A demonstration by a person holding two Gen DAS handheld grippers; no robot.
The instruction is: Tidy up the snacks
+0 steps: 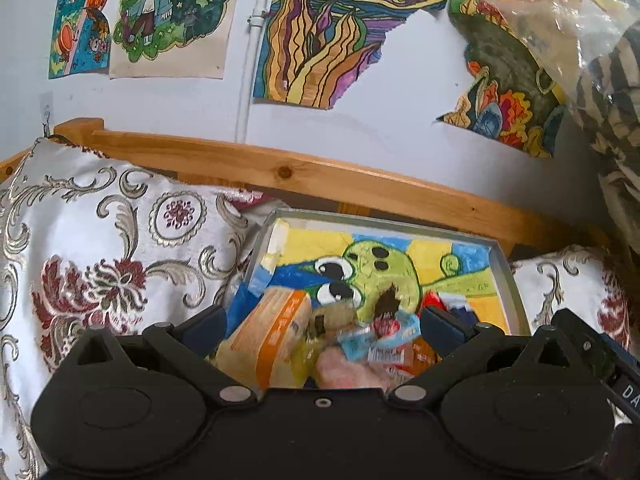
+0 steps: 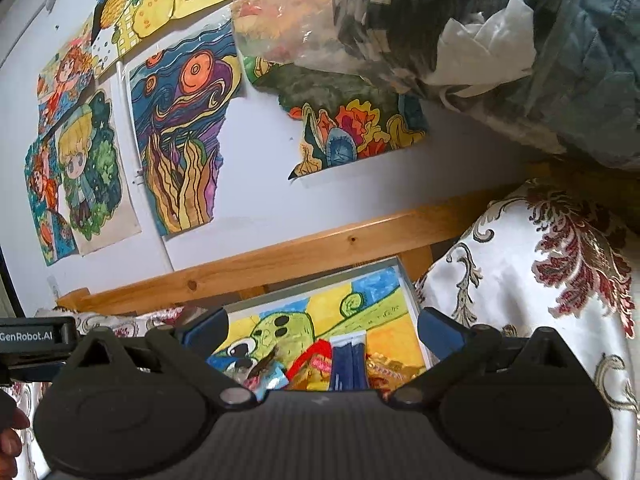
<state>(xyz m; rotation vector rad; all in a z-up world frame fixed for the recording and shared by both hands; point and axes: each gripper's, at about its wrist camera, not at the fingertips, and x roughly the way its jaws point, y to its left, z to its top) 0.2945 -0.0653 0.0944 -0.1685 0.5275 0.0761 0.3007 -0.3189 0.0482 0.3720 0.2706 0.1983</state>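
Nearest, left gripper (image 1: 322, 330), jaws spread wide, nothing clamped, hovering just over a heap of snacks (image 1: 320, 344). Among them: an orange-and-cream packet (image 1: 268, 336), a small light-blue wrapper (image 1: 360, 340), a pale pink pack (image 1: 344, 368) at the very bottom of the left wrist view. Right gripper (image 2: 322, 330), likewise released and empty, over the right side of the same heap: a dark blue box (image 2: 348, 364) standing on end, a red-edged packet (image 2: 310, 360) beside it, more wrappers blurred underneath.

All of it inside a shallow grey tray (image 1: 516, 292) lined with a green cartoon drawing (image 1: 380, 272). Near end of the tray crowded, snacks overlapping and tilted every which way; far end bare apart from the drawing. By the look of it, collecting into the tray mostly done, sorting hardly begun: no rows, no groups, only a pile. Probably left: separating packets by kind and spreading them toward the free far end.

Around the tray, patterned cushions (image 1: 100, 260) pressing close on both sides, little room to set anything down outside it. Behind, a wooden rail (image 1: 320, 176). Farther still, a pale wall with coloured drawings (image 1: 332, 32) taped up. Upper right, a clear plastic bag (image 2: 480, 40) stuffed with dark fabric and white paper, well above the tray, not obstructing the reach.
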